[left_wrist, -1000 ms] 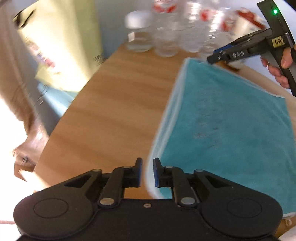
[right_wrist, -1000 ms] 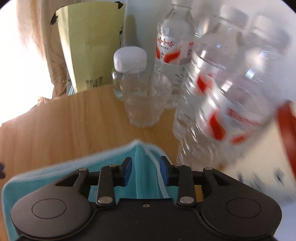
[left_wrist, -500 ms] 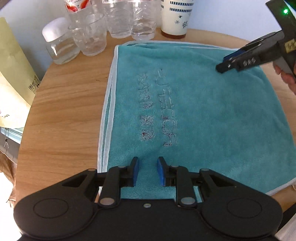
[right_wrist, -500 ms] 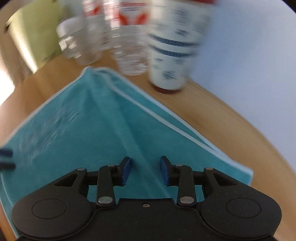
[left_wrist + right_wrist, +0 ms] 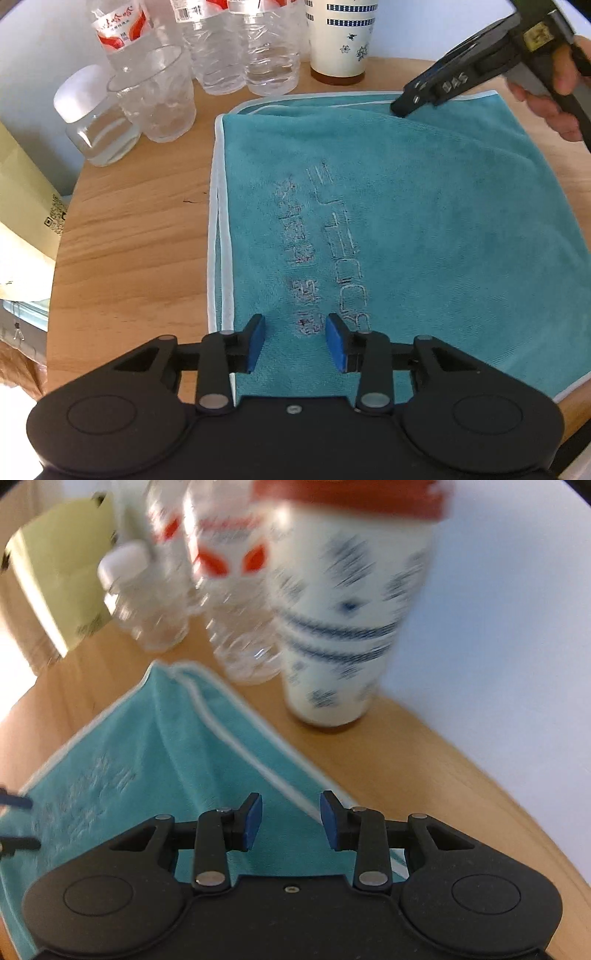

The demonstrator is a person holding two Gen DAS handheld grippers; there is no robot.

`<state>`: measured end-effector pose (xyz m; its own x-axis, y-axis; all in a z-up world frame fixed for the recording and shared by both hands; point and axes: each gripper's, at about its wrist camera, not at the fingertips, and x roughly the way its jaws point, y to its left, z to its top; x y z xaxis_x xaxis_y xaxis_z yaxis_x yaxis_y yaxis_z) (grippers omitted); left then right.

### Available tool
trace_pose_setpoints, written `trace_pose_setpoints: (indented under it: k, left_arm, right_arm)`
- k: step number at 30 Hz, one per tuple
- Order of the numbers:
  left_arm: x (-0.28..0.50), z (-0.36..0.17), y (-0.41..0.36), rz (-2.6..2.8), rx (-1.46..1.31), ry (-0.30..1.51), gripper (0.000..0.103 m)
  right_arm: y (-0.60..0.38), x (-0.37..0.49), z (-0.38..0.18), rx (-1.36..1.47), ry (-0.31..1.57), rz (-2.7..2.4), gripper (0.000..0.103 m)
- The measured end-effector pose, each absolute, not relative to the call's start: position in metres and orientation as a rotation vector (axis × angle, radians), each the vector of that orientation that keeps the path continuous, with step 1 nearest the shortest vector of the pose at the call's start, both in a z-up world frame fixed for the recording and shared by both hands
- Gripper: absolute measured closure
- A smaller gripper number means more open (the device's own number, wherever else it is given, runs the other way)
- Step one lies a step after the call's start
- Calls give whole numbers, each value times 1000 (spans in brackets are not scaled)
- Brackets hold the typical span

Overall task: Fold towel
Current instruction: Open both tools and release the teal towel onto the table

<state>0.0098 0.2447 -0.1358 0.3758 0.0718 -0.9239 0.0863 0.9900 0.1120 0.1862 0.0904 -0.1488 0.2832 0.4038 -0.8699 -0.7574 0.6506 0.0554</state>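
Your left gripper (image 5: 295,341) sat at the bottom centre of its frame with its blue pads spread apart and nothing between them, hovering over the near edge of the towel (image 5: 424,221). The towel lay flat on the round wooden table (image 5: 129,258), filling the middle and right of that view, teal with a pale border and stitched lettering running up its centre. A doubled edge showed along its left side and at its upper left corner, where one layer lay over another.

Your right gripper (image 5: 402,105) came in from the upper right of the left view, held in your hand (image 5: 554,96), its tip down at the towel's far edge. In its own camera your right gripper (image 5: 291,821) had its pads parted and empty, with the towel (image 5: 147,760) and its white hem just beneath them. That view was blurred.

Along the top of the left view stood a lidded jar (image 5: 96,122), a glass (image 5: 159,99), three water bottles (image 5: 236,40) and a patterned cup (image 5: 341,37), all just beyond the towel. A yellow bag (image 5: 22,206) showed at the left edge.
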Motion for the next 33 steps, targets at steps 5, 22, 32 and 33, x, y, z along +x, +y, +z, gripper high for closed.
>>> trace_pose_setpoints:
  k: [5, 22, 32, 33]
  left_arm:
    - [9, -139, 246, -23, 192, 1184, 54]
    - [17, -139, 257, -37, 157, 1217, 48]
    - [25, -138, 260, -44, 154, 1233, 48]
    - [25, -138, 259, -50, 164, 1228, 47]
  right_arm:
    - [93, 196, -151, -427, 1001, 824, 81]
    - [88, 202, -142, -432, 919, 664, 93]
    - [24, 190, -100, -427, 900, 585, 67]
    - [8, 186, -97, -373, 939, 567, 67]
